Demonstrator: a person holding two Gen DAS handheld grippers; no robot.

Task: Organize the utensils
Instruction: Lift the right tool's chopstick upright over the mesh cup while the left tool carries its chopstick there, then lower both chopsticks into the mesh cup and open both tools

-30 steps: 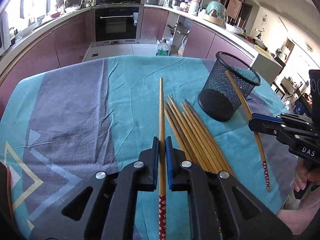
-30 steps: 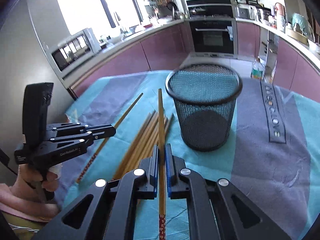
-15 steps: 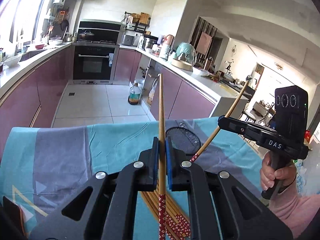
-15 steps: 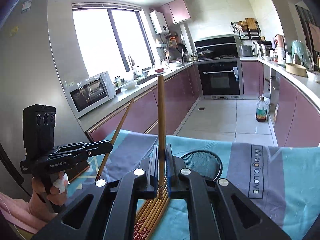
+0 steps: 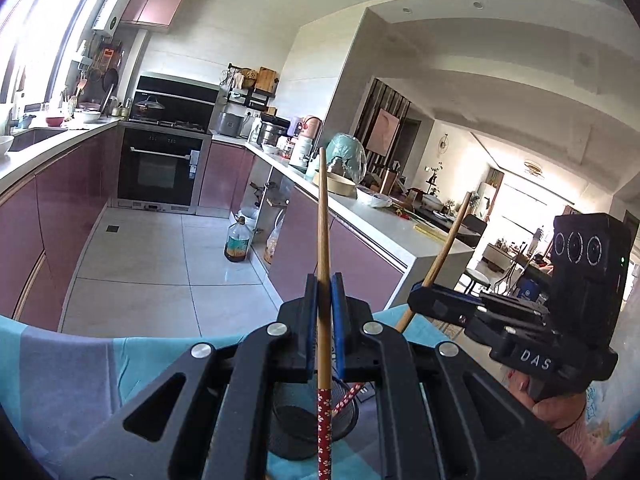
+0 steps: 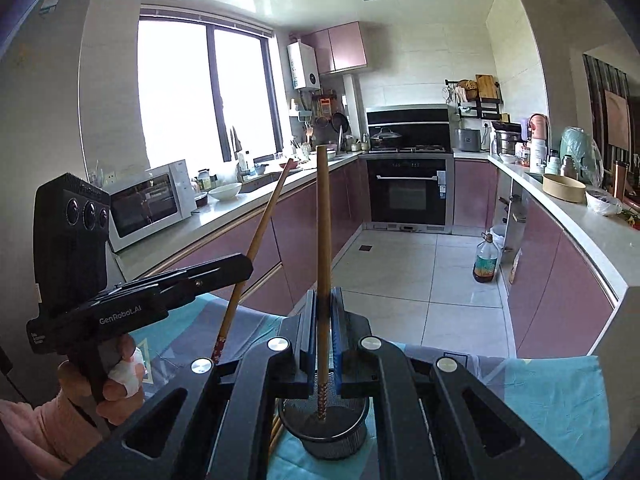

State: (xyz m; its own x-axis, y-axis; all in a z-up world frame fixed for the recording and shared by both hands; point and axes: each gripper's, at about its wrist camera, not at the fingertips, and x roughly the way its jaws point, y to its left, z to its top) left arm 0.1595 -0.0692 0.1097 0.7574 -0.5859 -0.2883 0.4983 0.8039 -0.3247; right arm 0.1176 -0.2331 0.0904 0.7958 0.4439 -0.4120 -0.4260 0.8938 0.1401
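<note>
My left gripper (image 5: 324, 292) is shut on a wooden chopstick (image 5: 323, 240) with a red patterned end, held upright above the black mesh cup (image 5: 304, 428). My right gripper (image 6: 324, 304) is shut on a second chopstick (image 6: 323, 240), also upright, its patterned end (image 6: 321, 404) inside the mesh cup (image 6: 324, 436). Each gripper shows in the other's view: the right one (image 5: 424, 304) with its chopstick (image 5: 448, 240), the left one (image 6: 240, 268) with its chopstick (image 6: 256, 244). A few loose chopsticks (image 6: 274, 436) lie beside the cup.
The table carries a teal and grey cloth (image 5: 60, 368), which also shows in the right wrist view (image 6: 560, 392). Behind it are kitchen counters (image 6: 568, 208), an oven (image 5: 160, 172) and a bottle on the floor (image 5: 236, 240).
Both grippers have tipped their chopsticks from lying flat to upright and lifted them over the mesh cup. The right chopstick's patterned end has gone down into the cup.
</note>
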